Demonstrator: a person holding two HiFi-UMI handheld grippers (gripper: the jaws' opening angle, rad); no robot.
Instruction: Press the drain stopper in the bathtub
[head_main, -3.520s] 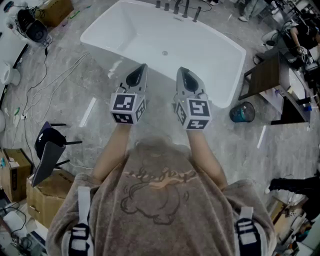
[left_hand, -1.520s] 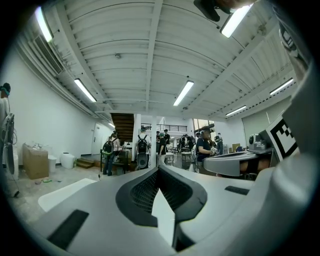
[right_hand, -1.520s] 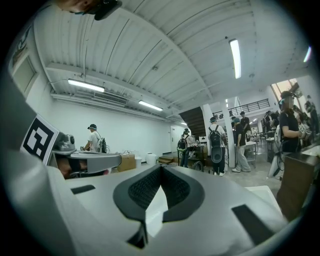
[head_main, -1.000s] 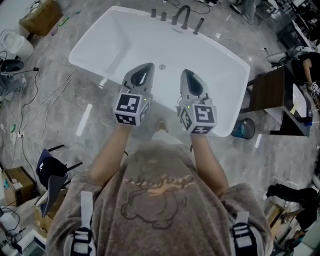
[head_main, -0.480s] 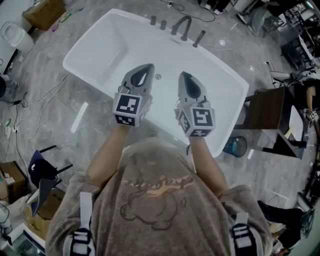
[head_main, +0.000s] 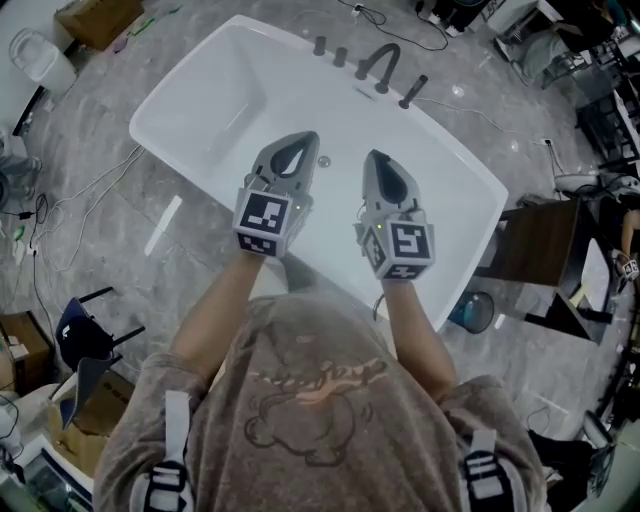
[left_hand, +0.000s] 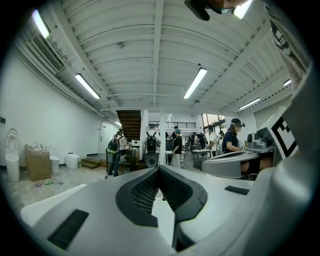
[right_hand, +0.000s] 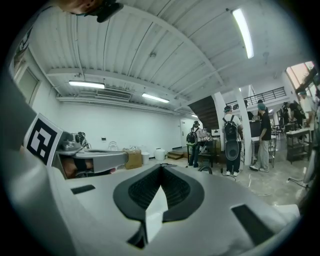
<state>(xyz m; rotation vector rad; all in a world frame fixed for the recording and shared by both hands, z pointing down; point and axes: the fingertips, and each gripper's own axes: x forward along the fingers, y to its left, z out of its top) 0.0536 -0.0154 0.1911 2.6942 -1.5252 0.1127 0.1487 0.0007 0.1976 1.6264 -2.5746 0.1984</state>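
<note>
A white bathtub (head_main: 220, 90) lies below me in the head view. Its small round drain stopper (head_main: 324, 160) sits on the tub floor, between the tips of the two grippers as seen from above. My left gripper (head_main: 306, 137) is shut, nothing in it, and is held over the tub just left of the stopper. The right gripper (head_main: 372, 155), also shut and holding nothing, is just right of it. How high they are above the stopper cannot be judged. Both gripper views look level across the room, over the left gripper (left_hand: 159, 167) and right gripper (right_hand: 161, 166), and show no tub.
A dark faucet (head_main: 383, 58) with handles stands on the tub's far rim. At the right are a dark side table (head_main: 530, 250) and a blue bin (head_main: 468, 310). Cables (head_main: 90, 195) cross the floor at left, near a chair (head_main: 85, 335). Several people (left_hand: 176, 147) stand across the room.
The view has moved closer to the tub, and the grippers now hang over its basin beside the stopper instead of short of the near rim. Both stay shut.
</note>
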